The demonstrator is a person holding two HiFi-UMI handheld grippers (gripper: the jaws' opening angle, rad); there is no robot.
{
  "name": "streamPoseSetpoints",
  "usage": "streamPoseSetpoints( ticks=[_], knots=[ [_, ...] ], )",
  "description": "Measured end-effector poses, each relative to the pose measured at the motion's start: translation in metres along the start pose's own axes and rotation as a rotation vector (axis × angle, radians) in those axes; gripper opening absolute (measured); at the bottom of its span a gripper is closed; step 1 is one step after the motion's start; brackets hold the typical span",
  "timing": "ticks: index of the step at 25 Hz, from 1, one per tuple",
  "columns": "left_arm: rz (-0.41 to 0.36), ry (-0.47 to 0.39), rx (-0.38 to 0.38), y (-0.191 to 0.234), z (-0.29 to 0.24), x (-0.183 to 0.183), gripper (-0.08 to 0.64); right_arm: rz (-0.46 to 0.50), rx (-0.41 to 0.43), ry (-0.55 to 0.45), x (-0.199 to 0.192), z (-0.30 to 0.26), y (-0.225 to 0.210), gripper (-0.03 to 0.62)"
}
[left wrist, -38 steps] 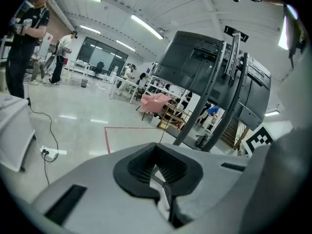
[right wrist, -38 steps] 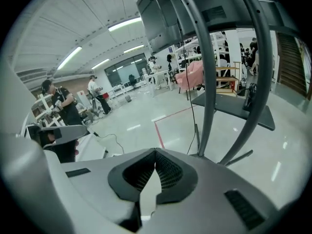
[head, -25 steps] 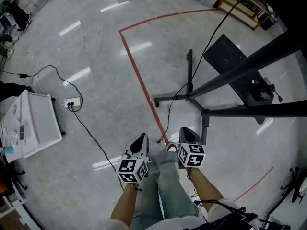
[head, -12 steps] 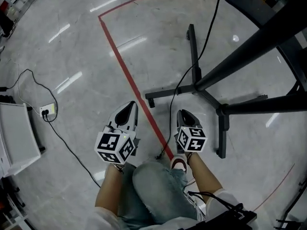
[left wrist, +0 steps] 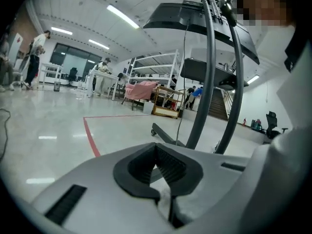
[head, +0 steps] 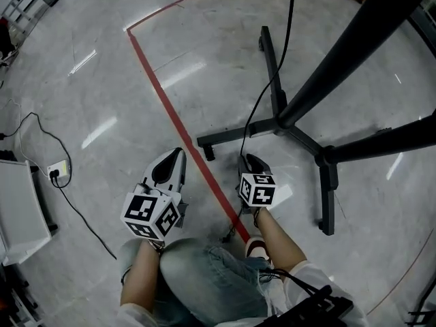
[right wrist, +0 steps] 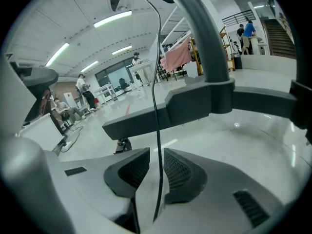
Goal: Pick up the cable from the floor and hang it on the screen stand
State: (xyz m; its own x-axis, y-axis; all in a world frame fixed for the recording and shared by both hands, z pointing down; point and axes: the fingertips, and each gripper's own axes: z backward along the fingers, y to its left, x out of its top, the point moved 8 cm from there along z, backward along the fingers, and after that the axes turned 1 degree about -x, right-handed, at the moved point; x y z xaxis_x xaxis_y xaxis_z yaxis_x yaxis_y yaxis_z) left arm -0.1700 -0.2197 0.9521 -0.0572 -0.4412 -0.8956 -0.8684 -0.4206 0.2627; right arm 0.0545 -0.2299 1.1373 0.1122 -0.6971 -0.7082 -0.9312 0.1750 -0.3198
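A thin black cable (head: 253, 118) comes down from the screen and runs over the floor past the black screen stand (head: 278, 114) toward my feet. My right gripper (head: 249, 159) is low over the floor by the stand's leg. In the right gripper view the cable (right wrist: 157, 82) passes between the two pads of the right gripper (right wrist: 156, 160); they stand a narrow gap apart, wider than the cable. The stand's leg (right wrist: 195, 106) lies just beyond. My left gripper (head: 174, 157) hovers left of the red line. Its jaws (left wrist: 157, 152) are shut and hold nothing.
A red tape line (head: 170, 114) crosses the floor between the grippers. A power strip (head: 56, 172) with its own thin cable lies at the left, beside a white cabinet (head: 17, 210). The stand's other legs (head: 328, 189) spread to the right. People stand far off.
Both grippers have dropped closer to the floor and the view has closed in. My right gripper has moved forward onto the cable by the stand's leg, with the left one moving alongside.
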Motion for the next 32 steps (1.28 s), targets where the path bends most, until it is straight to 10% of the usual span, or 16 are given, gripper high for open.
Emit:
streamPoseSetpoints(
  ticks=[32],
  knots=[
    [0.185,-0.071,0.009,0.021,0.018,-0.01,0.003,0.026,-0.019,0.045,-0.018,-0.004,-0.002,0.035]
  ],
)
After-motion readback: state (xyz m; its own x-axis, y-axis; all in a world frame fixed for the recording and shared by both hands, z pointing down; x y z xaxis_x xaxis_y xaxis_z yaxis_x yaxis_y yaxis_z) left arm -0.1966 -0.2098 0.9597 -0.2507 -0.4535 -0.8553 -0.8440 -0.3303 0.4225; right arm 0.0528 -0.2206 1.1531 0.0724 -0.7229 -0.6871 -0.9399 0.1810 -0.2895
